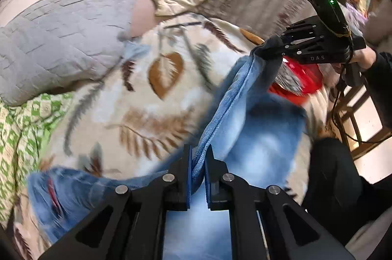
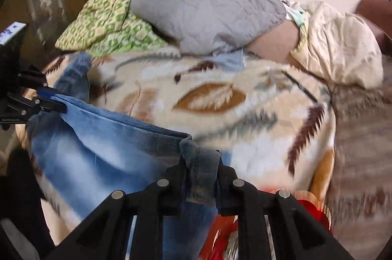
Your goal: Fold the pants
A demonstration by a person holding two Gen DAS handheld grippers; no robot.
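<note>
Left wrist view gives us the left gripper [image 1: 199, 162] clamped narrow on a seam edge of the blue jeans [image 1: 257, 127], whose lower part is cut off behind the black fingers. Across the stretched cloth we see the right gripper [image 1: 263, 49] pinching the far end. Motion blur smears the leaf-print blanket [image 1: 137, 98] on the bed. Only here do we find a red object [image 1: 301, 78], too blurred to name. Right wrist view alone shows the grey pillow [image 2: 208, 5] whole.

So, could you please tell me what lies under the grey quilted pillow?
The grey quilted pillow rests on a green patterned cloth and the leaf-print blanket; whatever lies beneath those is covered.
</note>
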